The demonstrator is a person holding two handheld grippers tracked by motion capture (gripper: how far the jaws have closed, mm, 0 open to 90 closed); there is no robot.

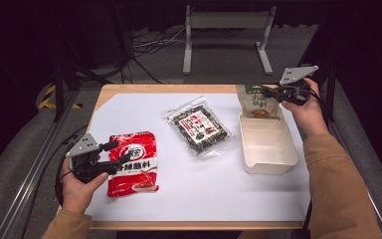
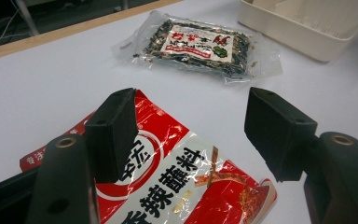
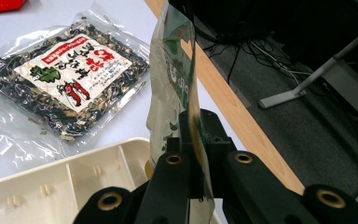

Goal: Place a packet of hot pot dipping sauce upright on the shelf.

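My right gripper (image 1: 277, 94) is shut on a green and tan pouch (image 1: 257, 102), pinching its edge (image 3: 186, 93) and holding it upright over the far end of the cream tray (image 1: 268, 164). A red sauce packet (image 1: 133, 163) lies flat at the left of the white mat. My left gripper (image 1: 118, 152) stands open just above it, its jaws spread over the packet's top part (image 2: 177, 172) with nothing pinched between them. A clear bag of dark dried food (image 1: 198, 127) with a red and white label lies in the middle (image 2: 200, 46) (image 3: 65, 79).
The cream tray's ribbed rim (image 3: 74, 172) sits right below the pouch. The table's wooden far edge (image 1: 169, 88) runs behind, with a grey metal stand (image 1: 226, 35) and cables on the floor beyond. Metal rails flank the table at left.
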